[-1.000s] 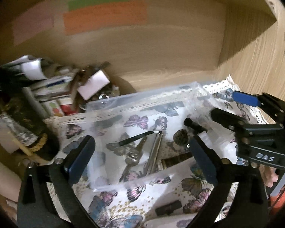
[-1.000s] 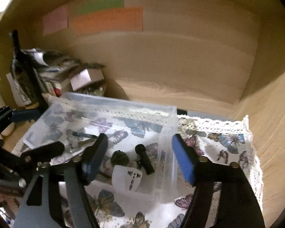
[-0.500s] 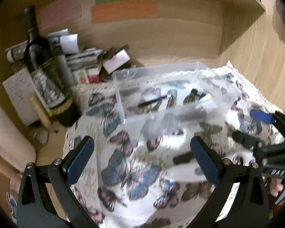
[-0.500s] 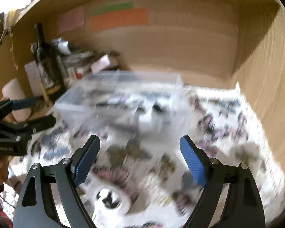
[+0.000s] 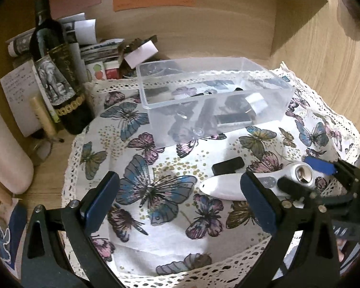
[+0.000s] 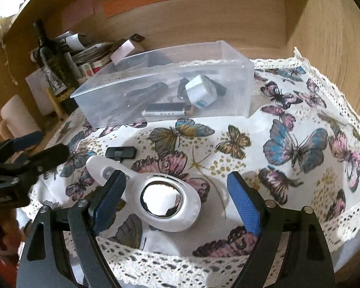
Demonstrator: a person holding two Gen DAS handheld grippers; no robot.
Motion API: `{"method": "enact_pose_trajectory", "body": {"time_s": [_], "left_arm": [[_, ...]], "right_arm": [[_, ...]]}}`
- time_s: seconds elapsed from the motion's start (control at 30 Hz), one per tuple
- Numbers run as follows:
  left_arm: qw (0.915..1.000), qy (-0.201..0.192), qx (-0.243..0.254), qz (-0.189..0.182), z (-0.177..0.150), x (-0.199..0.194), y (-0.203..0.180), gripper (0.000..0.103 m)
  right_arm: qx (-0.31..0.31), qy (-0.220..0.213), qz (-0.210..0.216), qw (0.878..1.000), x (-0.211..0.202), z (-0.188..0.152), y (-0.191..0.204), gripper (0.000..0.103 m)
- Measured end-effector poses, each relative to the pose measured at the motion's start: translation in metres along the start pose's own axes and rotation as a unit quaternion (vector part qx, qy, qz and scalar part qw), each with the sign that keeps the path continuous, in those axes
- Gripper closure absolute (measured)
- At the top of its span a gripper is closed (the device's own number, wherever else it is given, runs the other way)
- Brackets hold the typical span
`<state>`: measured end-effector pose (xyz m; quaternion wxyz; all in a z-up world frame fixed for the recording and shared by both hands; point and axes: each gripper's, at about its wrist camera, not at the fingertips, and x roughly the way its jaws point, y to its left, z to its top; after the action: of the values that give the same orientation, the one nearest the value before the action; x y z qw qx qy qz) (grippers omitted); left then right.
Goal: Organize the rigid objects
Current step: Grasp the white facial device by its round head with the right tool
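Note:
A clear plastic box (image 5: pixel 211 105) (image 6: pixel 170 91) stands on the butterfly cloth and holds several small things, among them a white cube (image 6: pixel 200 91) and a battery (image 6: pixel 168 110). In front of it lie a small black block (image 5: pixel 228 165) (image 6: pixel 121 153) and a white handled tool with a shiny round head (image 6: pixel 160 198) (image 5: pixel 228 187). My right gripper (image 6: pixel 175 201) is open, its fingers either side of the round head. My left gripper (image 5: pixel 177 199) is open and empty above the cloth, left of the tool.
A dark wine bottle (image 5: pixel 57 72) stands at the back left beside stacked papers and small boxes (image 5: pixel 103 50). A pale pink case (image 5: pixel 4 153) lies at the left edge. Wooden walls close the back and right. The lace cloth edge (image 6: pixel 180 261) hangs in front.
Both grippers have pulled back from the box towards the near edge of the cloth. The white tool and black block have come into view; the right gripper now straddles the tool's head.

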<state>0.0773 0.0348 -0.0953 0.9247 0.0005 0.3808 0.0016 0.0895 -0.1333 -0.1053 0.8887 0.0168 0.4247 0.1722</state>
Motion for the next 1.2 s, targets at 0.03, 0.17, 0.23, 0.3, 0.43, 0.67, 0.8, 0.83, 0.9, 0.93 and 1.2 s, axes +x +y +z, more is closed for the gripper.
{"method": "enact_pose_trajectory", "body": {"time_s": [0.03, 0.17, 0.23, 0.3, 0.43, 0.67, 0.8, 0.83, 0.9, 0.93, 1.2], "left_arm": [[1.0, 0.002, -0.001, -0.001, 0.0, 0.002, -0.001, 0.001], [1.0, 0.001, -0.005, 0.005, 0.001, 0.006, -0.003, 0.001], [0.9999, 0.007, -0.008, 0.001, 0.002, 0.009, -0.003, 0.001], [0.9999, 0.009, -0.008, 0.002, 0.003, 0.01, -0.005, 0.001], [1.0, 0.004, -0.004, 0.004, 0.005, 0.009, -0.007, 0.001], [1.0, 0.001, 0.005, 0.0, 0.009, 0.01, -0.011, 0.001], [0.9999, 0.002, 0.009, -0.01, 0.012, 0.013, -0.016, 0.001], [0.9999, 0.001, 0.011, -0.011, 0.013, 0.014, -0.018, 0.001], [0.9998, 0.001, 0.012, -0.015, 0.016, 0.016, -0.019, 0.001], [0.9998, 0.001, 0.012, -0.017, 0.017, 0.017, -0.019, 0.001], [0.9995, 0.018, 0.006, -0.027, 0.027, 0.027, -0.027, 0.001]], "right_arm": [[-0.005, 0.003, 0.0, 1.0, 0.002, -0.002, 0.003, 0.019], [-0.017, -0.004, -0.008, 1.0, 0.007, -0.006, 0.01, 0.035], [-0.018, -0.005, -0.013, 1.0, 0.008, -0.005, 0.007, 0.045], [-0.008, -0.007, -0.007, 1.0, 0.005, -0.003, 0.0, 0.051], [0.009, -0.006, -0.004, 1.0, 0.003, 0.0, -0.015, 0.052], [0.038, -0.004, -0.039, 0.999, -0.011, 0.005, -0.052, 0.05], [0.071, -0.017, -0.021, 0.997, -0.024, 0.008, -0.059, 0.026], [0.068, -0.024, -0.026, 0.997, -0.025, 0.01, -0.055, 0.024], [0.062, -0.036, -0.049, 0.996, -0.024, 0.016, -0.046, 0.024], [0.06, -0.037, -0.056, 0.996, -0.022, 0.018, -0.044, 0.024], [0.07, -0.014, -0.045, 0.996, -0.004, 0.022, -0.053, 0.046]]}}
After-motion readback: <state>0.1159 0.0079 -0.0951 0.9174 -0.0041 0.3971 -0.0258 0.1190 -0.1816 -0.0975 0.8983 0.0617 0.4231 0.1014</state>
